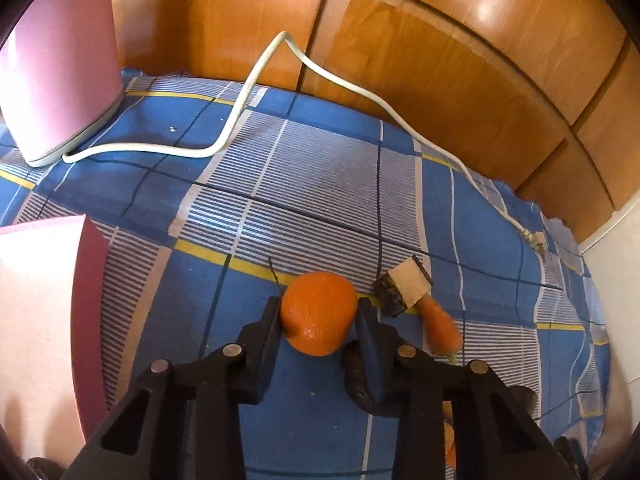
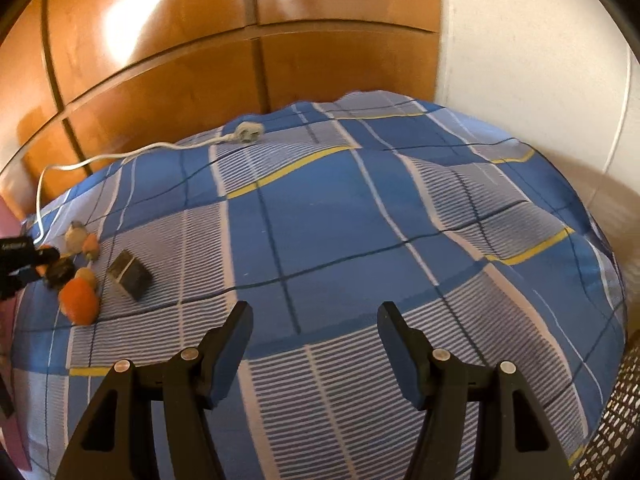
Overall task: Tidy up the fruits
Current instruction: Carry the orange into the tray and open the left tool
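In the left wrist view my left gripper (image 1: 319,314) is shut on an orange (image 1: 318,312), held just above the blue checked cloth (image 1: 320,184). A carrot (image 1: 440,326) lies to its right, next to a small tan and black block (image 1: 404,286). A dark round fruit (image 1: 362,380) sits under the right finger. In the right wrist view my right gripper (image 2: 314,328) is open and empty over the cloth (image 2: 360,220). Far left there lie an orange (image 2: 78,300), a dark fruit (image 2: 60,272), a carrot (image 2: 90,246) and the block (image 2: 130,274), with the left gripper (image 2: 20,260) beside them.
A pink appliance (image 1: 60,60) stands at the back left, its white cord (image 1: 360,92) running across the cloth to a plug (image 2: 248,133). A pink container (image 1: 40,320) is at the left. Wooden cabinet doors (image 1: 440,60) stand behind. A perforated basket (image 2: 616,420) is at the lower right.
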Demonstrator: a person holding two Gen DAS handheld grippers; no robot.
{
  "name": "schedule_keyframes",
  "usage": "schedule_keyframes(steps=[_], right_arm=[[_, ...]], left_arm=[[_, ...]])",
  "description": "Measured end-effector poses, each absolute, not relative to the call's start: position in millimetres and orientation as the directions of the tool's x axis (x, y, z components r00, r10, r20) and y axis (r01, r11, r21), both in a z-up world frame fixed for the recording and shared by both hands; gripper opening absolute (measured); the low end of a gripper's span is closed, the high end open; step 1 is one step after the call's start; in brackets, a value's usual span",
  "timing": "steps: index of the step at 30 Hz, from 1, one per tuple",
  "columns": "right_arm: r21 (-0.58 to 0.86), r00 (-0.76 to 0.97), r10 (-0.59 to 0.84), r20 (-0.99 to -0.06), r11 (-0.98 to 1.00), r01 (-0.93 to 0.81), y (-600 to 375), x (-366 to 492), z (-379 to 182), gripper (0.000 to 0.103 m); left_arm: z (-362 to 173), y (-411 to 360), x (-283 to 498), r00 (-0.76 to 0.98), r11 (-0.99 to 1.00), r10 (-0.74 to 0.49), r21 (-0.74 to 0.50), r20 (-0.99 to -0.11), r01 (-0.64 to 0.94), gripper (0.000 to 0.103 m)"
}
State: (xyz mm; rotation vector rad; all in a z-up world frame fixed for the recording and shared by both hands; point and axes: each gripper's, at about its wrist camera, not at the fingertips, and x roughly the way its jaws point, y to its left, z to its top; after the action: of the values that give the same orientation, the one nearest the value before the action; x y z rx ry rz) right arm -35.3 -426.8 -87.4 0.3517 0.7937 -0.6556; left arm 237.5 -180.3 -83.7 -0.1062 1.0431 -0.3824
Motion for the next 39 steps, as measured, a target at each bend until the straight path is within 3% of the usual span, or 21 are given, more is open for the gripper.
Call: schedule_keyframes(steps=[8, 17, 27, 35, 39], right_arm=[[0.060, 0.485, -0.409, -0.773, 0.714, 0.698, -435, -37, -99, 0.065], [0.045, 0.476, -0.417, -0.774, 0.714, 0.698, -434, -37, -104, 0.065], [0.048, 0.483, -0.414, -0.772, 0.719, 0.693, -431, -40, -103, 0.065], [0.031, 0.475, -0.431, -0.767, 0.715, 0.699, -429, -44, -104, 0.065], [0.012, 0.471, -0.444, -0.762, 0.718, 0.696, -427, -45, -105, 0.065]], left_arm=[[-54, -159, 208, 0.498, 0.926, -0.369, -0.265, -0.785, 0.269, 0.036], [-18, -91, 178, 0.574, 0.939, -0.341, -0.295, -0.744, 0.175, 0.036], [-30, 5, 186, 0.607, 0.975, -0.138, -0.214, -0.782, -0.055, 0.036], [-51, 36, 177, 0.592, 0.972, -0.050, -0.174, -0.804, -0.155, 0.037], [-50, 39, 165, 0.610, 0.972, -0.026, -0.162, -0.792, -0.168, 0.046]])
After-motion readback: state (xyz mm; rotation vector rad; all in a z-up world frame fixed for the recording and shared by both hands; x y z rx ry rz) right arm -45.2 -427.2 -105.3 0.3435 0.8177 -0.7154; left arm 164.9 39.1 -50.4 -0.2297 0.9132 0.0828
